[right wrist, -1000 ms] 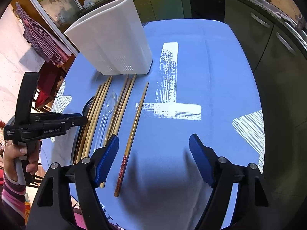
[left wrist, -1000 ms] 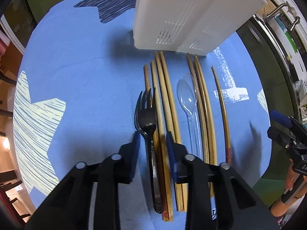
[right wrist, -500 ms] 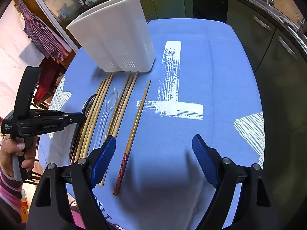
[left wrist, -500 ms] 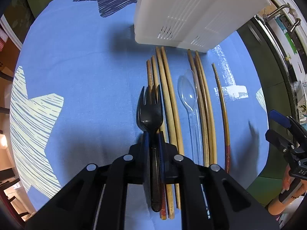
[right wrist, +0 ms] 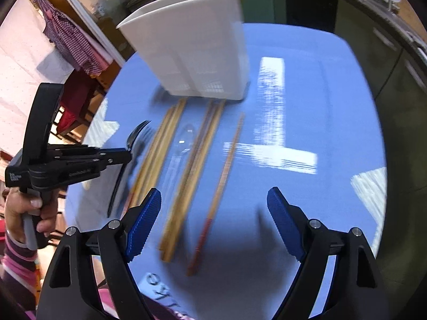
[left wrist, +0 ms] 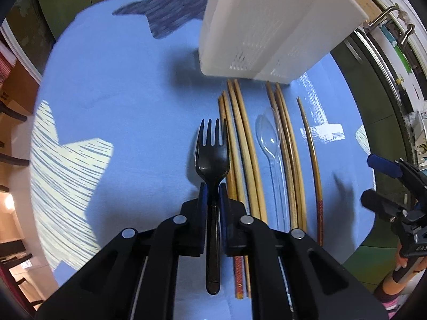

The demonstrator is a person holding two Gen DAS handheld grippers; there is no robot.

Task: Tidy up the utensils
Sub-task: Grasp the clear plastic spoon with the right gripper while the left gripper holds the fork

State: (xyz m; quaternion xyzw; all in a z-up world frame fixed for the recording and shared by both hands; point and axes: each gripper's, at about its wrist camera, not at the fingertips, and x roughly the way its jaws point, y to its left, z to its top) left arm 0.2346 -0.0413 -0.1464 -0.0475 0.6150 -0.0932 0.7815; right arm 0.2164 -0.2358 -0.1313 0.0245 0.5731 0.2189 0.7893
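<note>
bench (left wrist: 128, 85): wide, covered in a blue cloth with pale brush-mark patches; everything to be sorted lies on it.
white holder (left wrist: 269, 24): tall, slotted plastic bin standing at the far end of the utensil row (rigid and light by the look of it, so it could tip if nudged high up).
chopsticks (left wrist: 246, 144): several wooden pairs lying side by side just in front of the holder; stiff, thin, likely to roll, best pinched near the thicker end.
black fork (left wrist: 212, 154): thin plastic, light and a little springy; held at the neck just below the tines, handle trailing back between the arms, and seemingly lifted just off the cloth, though the blur in the right wrist view makes that hard to confirm.
clear spoon (left wrist: 269, 138): flat on the cloth among the chopsticks, slick and hard to see; take it by the handle.
left tongs (left wrist: 212, 196): clamped tight on the fork's neck.
right tongs (right wrist: 213, 222): spread wide over the single chopstick, gripping nothing.
</note>
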